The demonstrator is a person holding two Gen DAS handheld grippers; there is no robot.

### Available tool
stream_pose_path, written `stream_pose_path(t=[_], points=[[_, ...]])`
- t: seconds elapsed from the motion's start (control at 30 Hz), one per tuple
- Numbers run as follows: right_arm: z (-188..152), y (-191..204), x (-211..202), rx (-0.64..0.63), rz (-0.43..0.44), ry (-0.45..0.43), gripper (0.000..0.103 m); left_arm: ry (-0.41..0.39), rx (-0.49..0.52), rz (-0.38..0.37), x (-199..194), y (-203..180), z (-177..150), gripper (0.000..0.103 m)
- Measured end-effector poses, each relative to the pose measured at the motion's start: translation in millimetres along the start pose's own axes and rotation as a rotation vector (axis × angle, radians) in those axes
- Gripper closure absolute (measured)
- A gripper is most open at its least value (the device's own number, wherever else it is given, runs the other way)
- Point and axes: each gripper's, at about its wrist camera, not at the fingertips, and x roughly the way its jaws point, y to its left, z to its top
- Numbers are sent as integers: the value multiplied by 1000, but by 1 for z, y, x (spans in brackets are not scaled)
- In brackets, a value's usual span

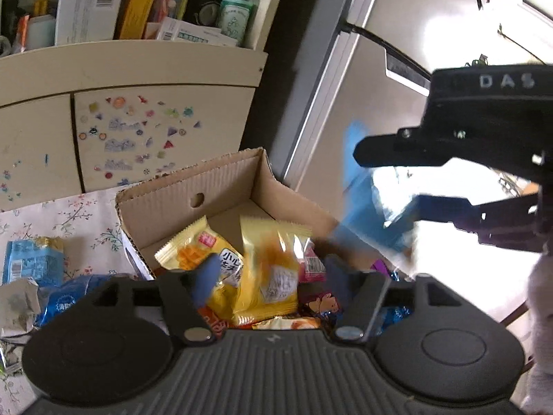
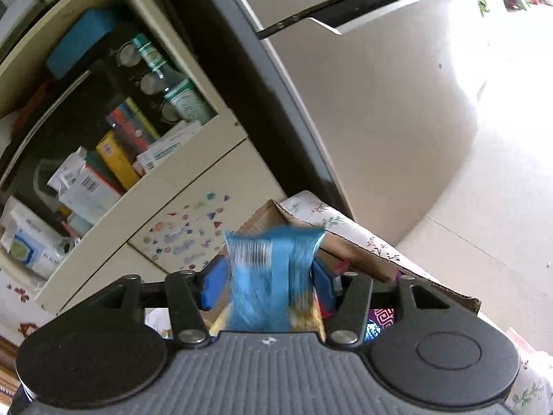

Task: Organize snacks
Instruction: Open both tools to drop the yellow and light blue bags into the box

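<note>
A cardboard box (image 1: 221, 186) stands on the flowered tablecloth and holds several snack packets, among them yellow packets (image 1: 266, 269). My left gripper (image 1: 273, 273) is open and empty, its fingers just above the packets in the box. My right gripper (image 2: 268, 280) is shut on a blue snack packet (image 2: 273, 269) and holds it above the box's right edge (image 2: 345, 242). In the left wrist view the right gripper (image 1: 387, 186) shows at the right with the blurred blue packet (image 1: 366, 207) between its fingers.
More blue packets (image 1: 31, 259) and crumpled wrappers (image 1: 17, 304) lie on the tablecloth left of the box. A cream cabinet (image 1: 138, 69) with stickers and a shelf of boxes and a bottle stands behind. A fridge (image 2: 380, 103) is to the right.
</note>
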Motion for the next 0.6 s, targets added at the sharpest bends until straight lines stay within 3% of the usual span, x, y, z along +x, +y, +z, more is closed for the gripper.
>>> stream_pose_path(t=[0.1,0.3,0.6], points=[[0,-1,-3,11,11,-10,30,-23,-13,-3,-9,2,5,27],[-3,4,-4,0,56,-6,26,-60,-30,30,-34,12,19,22],[-14,29,2,-79,179,46,23,-98,-74,134,-70,53,35,18]])
